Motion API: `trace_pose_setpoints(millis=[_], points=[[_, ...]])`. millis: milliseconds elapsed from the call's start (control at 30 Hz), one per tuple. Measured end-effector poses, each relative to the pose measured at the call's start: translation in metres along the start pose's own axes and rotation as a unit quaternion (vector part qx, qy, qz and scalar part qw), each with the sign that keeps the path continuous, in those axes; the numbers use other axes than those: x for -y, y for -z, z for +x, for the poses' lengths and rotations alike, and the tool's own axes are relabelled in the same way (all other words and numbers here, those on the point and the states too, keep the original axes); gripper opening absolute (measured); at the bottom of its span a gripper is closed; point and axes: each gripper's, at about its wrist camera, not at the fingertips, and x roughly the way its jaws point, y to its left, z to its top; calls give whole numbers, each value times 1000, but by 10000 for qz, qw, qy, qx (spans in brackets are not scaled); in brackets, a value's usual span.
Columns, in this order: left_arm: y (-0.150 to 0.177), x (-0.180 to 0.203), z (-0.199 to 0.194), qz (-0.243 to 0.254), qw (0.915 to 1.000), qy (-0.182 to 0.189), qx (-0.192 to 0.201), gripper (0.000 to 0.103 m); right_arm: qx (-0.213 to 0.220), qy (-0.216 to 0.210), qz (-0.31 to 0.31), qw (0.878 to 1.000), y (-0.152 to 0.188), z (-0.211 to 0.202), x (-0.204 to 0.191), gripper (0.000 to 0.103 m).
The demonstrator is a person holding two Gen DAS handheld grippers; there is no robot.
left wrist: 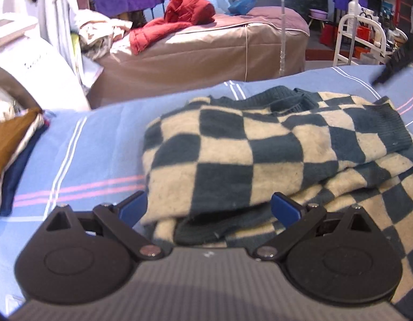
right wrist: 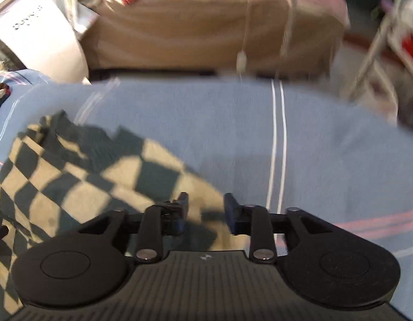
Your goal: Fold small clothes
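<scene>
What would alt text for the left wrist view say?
A checkered dark-green-and-cream sweater, partly folded, lies on a blue striped sheet, between the open left gripper. A stack of folded clothes sits at left; a red jacket lies behind.

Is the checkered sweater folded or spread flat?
Folded: the sweater lies in stacked layers on the blue sheet, one layer over another.
</scene>
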Motion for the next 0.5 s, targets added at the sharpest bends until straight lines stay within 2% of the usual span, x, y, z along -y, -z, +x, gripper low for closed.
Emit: trace_pose_setpoints(millis=[33, 67, 100, 167, 233, 333, 500], points=[[3, 2, -1, -52, 10000, 36, -47, 101, 167, -294, -181, 9993, -9, -6, -14, 83], [6, 4, -2, -77, 9999, 71, -82, 101, 186, -819, -350, 9959, -22, -7, -29, 93], [9, 8, -2, -73, 9998, 117, -121, 101, 36, -1385, -517, 9890, -34, -3, -48, 96], [16, 16, -4, -5, 9994, 285, -195, 101, -306, -2328, -801, 9687, -54, 12, -92, 95], [22, 19, -7, 9, 9988, 410, -274, 101, -448, -2871, -1087, 9507, -72, 30, -140, 93], [29, 12, -11, -153, 9972, 536, -488, 101, -664, -3013, -1713, 9357, -92, 61, -207, 93], [41, -9, -24, -521, 9956, 558, -549, 102, -1060, -2822, -2354, 9240, -116, 106, -273, 90]])
